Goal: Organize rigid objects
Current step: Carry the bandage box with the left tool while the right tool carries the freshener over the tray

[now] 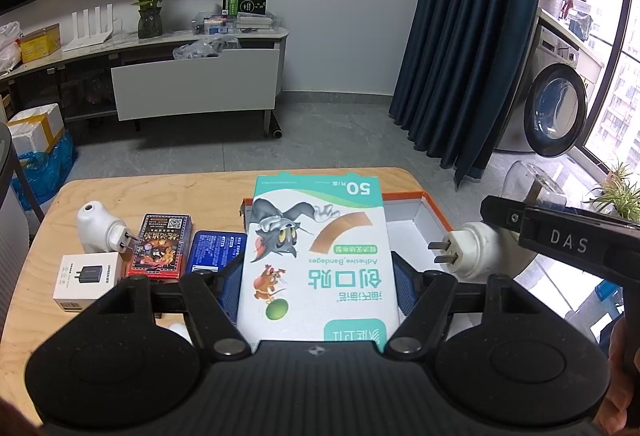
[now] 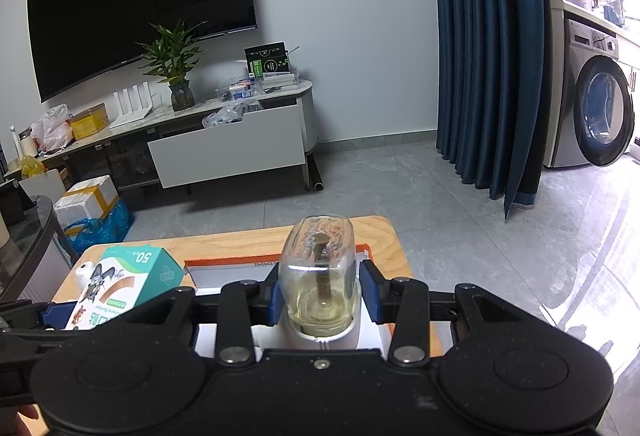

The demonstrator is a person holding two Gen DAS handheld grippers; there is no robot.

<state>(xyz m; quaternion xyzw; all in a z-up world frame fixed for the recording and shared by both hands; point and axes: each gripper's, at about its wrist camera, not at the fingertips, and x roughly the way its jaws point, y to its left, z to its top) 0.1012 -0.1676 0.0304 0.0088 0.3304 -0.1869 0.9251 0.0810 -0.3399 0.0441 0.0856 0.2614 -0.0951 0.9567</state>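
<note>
- The left gripper [image 1: 316, 288] was clamped on the bandage box [image 1: 316, 260].
- The right gripper [image 2: 318, 290] was clamped on a plug-in vaporizer [image 2: 318, 276], just above the orange-rimmed box [image 2: 224, 264].

A large dark television [image 2: 140, 8] hangs on the pale wall at ten o'clock. Below it runs a long low cabinet [image 2: 224, 144] with a white front panel. On its top stand a leafy plant in a glass vase [image 2: 176, 72], a white router with upright antennas [image 2: 134, 100] just to its left, a yellow box [image 2: 89, 122] further left, and a black-and-green carton [image 2: 267, 62] towards the right end. On the grey tiled floor [image 2: 380, 180] at nine o'clock sit white foam boxes [image 2: 90, 198] beside a blue plastic bag [image 2: 100, 226]. Dark blue curtains [image 2: 488, 56] hang at one o'clock, and a front-loading washing machine [image 2: 596, 108] stands at three o'clock under a shelf.
</note>
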